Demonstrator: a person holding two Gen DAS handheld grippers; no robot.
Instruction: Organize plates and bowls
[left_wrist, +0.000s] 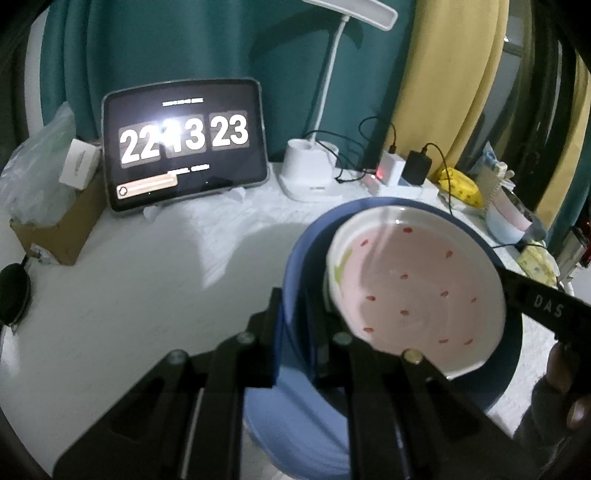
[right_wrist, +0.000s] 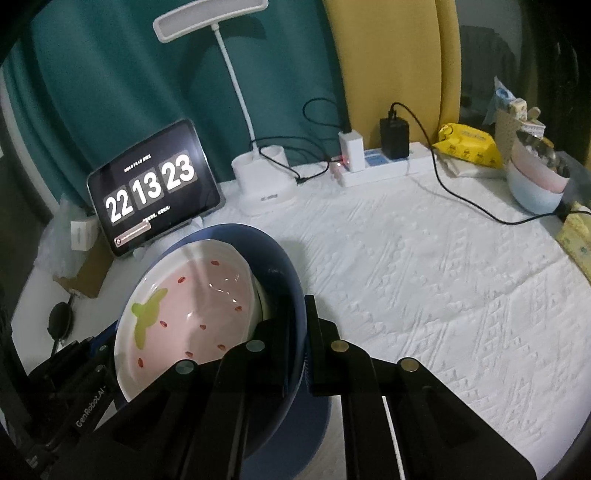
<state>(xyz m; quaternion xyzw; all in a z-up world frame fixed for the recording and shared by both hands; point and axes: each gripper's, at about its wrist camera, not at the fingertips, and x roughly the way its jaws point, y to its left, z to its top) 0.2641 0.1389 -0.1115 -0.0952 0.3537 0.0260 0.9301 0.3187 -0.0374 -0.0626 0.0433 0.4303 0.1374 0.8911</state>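
The white-clothed bench (right_wrist: 424, 280) carries a blue bowl (right_wrist: 284, 280) in front of the tablet clock (right_wrist: 155, 188). Inside the bowl nests a pink strawberry-pattern bowl (right_wrist: 192, 302), tilted. The left tongs (left_wrist: 291, 314) grasp the blue bowl's near rim; the right tongs (right_wrist: 297, 325) grasp its opposite rim.

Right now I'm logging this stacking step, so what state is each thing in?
Dark blue round bowl: lifted and tilted, rim clamped on both sides.
Pink strawberry-pattern ceramic plate: nested inside the blue bowl, leaning.
Left gripper: shut on the bowl's rim.
Right gripper: shut on the opposite rim.
Black tablet clock: on, reading 22 13 23.
White desk lamp: apparently unlit.
White power strip: red light on, chargers plugged in.
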